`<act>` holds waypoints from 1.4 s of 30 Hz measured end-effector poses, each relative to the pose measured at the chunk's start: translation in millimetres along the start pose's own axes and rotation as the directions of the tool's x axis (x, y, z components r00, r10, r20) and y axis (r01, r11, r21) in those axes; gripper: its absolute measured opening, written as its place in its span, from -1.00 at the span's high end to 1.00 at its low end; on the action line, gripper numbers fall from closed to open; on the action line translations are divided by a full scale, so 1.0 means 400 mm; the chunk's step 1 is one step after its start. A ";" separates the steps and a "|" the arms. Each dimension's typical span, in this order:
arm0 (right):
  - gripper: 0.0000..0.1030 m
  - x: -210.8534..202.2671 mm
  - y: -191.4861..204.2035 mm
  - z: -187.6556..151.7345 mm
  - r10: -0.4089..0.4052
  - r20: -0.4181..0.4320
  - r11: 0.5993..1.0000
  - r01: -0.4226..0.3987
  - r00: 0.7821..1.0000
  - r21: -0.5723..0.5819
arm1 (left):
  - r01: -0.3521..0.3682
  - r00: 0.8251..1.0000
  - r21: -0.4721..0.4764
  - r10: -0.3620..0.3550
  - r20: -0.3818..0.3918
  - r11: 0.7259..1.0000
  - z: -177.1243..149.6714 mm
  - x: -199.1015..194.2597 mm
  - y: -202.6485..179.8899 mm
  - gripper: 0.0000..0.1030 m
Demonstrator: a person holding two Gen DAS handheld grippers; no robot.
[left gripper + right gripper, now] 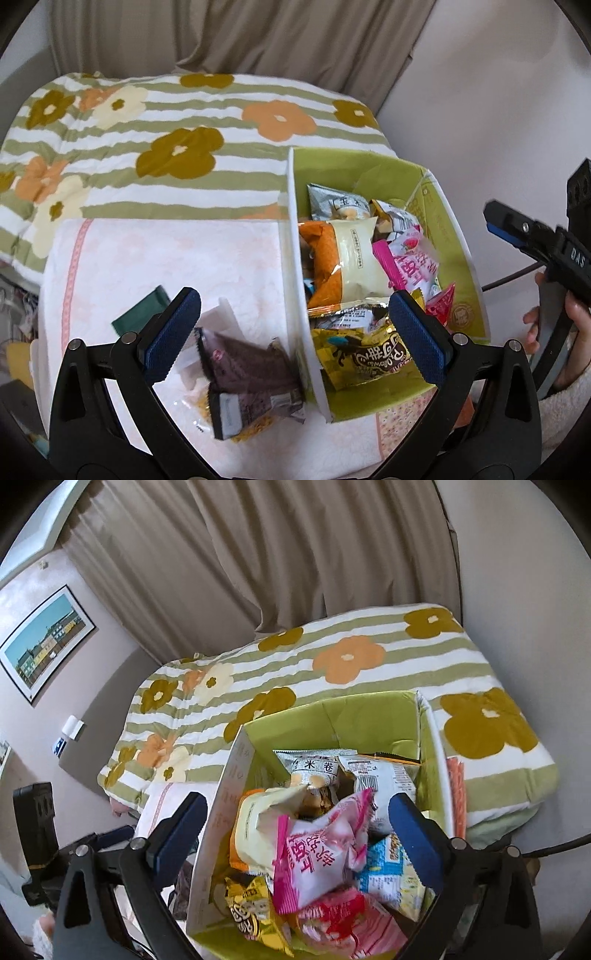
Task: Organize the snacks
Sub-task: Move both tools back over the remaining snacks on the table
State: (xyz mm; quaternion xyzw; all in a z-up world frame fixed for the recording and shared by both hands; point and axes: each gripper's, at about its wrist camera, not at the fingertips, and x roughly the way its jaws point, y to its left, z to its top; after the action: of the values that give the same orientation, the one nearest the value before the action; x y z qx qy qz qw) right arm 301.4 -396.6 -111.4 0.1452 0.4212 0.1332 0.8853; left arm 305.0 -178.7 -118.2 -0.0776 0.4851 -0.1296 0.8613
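The green box (332, 716) hides the lower layers of its contents: the blue packet (384, 878) lies partly under the pink packet (317, 853). The box's near corner is cut off by the frame edge in the right wrist view. Beside the box, the dark brown packets (243, 365) cover most of a clear bag (207, 417); its contents are indistinct.

Soft, even daylight, no hard shadows. Fisheye bends everything toward black corners. Slight blur on the dark packets (243, 373) at six o'clock; faint glare on the gold wrapper (365, 354).
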 end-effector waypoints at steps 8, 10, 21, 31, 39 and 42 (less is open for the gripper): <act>-0.90 -0.065 0.059 -0.030 0.014 0.023 0.995 -0.012 1.000 -0.097 | -0.077 0.995 -0.059 0.080 0.061 0.995 -0.040 -0.110 0.070 -0.97; -0.90 -0.068 0.073 -0.043 0.015 0.023 0.994 -0.012 1.000 -0.113 | -0.091 0.993 -0.086 0.097 0.065 0.992 -0.057 -0.138 0.100 -0.97; -0.90 -0.058 0.220 -0.146 0.030 0.014 0.994 -0.029 0.999 -0.108 | -0.107 0.988 -0.156 0.122 0.091 0.982 -0.119 -0.240 0.269 -0.97; -0.99 0.015 0.442 -0.241 -0.033 0.015 0.990 0.034 0.999 -0.136 | -0.033 0.998 -0.025 0.034 0.053 0.999 -0.123 -0.255 0.437 -0.97; -0.99 0.070 0.581 -0.335 -0.221 0.087 0.966 0.231 0.971 -0.119 | 0.022 0.999 0.139 -0.017 -0.034 0.990 -0.126 -0.197 0.513 -0.97; -0.99 0.110 0.599 -0.366 -0.265 0.071 0.961 0.270 0.962 -0.064 | 0.045 0.997 0.196 -0.031 -0.075 0.980 -0.124 -0.172 0.528 -0.96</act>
State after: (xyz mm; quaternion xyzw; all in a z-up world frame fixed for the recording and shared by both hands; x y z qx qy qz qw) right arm 186.1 -138.5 -142.2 0.0585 0.4042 0.0232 0.9125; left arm 259.9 43.2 -142.5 0.0039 0.4988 -0.1963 0.8442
